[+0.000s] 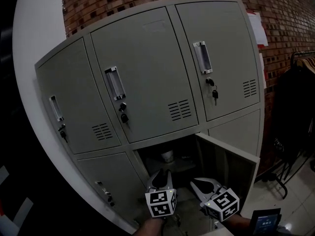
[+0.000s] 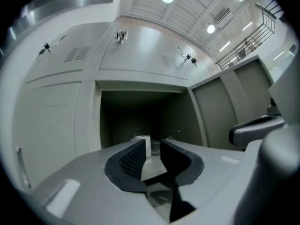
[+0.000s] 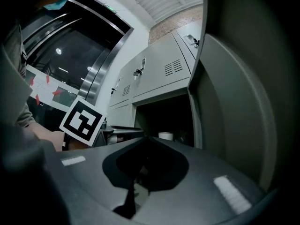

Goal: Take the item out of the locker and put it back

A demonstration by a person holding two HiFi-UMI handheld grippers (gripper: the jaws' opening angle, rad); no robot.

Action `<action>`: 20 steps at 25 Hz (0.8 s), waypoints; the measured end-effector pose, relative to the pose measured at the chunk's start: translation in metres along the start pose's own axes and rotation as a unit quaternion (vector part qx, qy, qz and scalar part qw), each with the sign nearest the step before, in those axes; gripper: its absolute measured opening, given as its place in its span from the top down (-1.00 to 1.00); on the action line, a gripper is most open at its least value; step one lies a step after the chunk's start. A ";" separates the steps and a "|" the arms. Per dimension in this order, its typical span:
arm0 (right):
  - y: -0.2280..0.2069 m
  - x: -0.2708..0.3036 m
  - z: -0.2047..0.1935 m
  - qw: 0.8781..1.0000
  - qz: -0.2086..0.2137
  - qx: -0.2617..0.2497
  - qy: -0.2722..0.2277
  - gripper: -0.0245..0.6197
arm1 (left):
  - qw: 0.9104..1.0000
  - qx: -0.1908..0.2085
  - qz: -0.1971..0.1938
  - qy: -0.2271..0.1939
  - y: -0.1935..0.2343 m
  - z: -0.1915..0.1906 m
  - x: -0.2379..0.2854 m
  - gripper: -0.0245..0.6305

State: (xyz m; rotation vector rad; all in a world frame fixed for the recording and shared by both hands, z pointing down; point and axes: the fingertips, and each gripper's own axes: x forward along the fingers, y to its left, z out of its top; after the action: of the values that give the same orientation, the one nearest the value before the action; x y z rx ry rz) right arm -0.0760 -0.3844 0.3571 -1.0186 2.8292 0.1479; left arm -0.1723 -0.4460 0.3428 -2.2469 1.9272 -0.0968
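Observation:
A small white cup [image 1: 167, 155] stands inside the open lower-middle compartment of the grey locker [image 1: 147, 82]. Its door [image 1: 231, 167] is swung out to the right. My left gripper [image 1: 162, 175] points into the opening, just short of the cup. In the left gripper view the jaws [image 2: 152, 143] stand a narrow gap apart, and the cup [image 2: 146, 147] shows beyond them, close to the left jaw's tip. Nothing is pressed between the pads. My right gripper [image 1: 195, 183] hovers beside it in front of the door, with its jaws [image 3: 145, 138] meeting at the tips and holding nothing. The cup [image 3: 165, 136] shows deep in the compartment.
The other locker doors are closed, and keys hang from their locks [image 1: 214, 95]. A rack of dark clothes [image 1: 295, 112] stands at the right by the brick wall. A small dark screen [image 1: 266, 221] sits at the bottom right. A dim object lies beside the cup.

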 end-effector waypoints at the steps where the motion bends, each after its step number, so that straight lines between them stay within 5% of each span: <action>1: 0.004 -0.005 0.000 1.000 0.004 0.002 0.000 0.91 | 1.000 0.001 0.004 -0.002 -0.003 0.000 -0.009 0.68; 10: 0.035 -0.061 -0.006 0.999 0.033 0.024 0.007 0.91 | 0.999 -0.008 0.036 0.013 -0.034 -0.008 -0.088 0.91; 20: 0.063 -0.103 -0.003 0.998 0.047 0.032 0.009 0.91 | 0.999 -0.043 0.012 0.019 -0.069 -0.012 -0.160 0.93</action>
State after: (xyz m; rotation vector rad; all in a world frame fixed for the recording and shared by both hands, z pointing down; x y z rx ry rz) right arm -0.0380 -0.2719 0.3788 -0.8794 2.8787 0.0571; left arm -0.1324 -0.2799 0.3778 -2.2904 2.0146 -0.0552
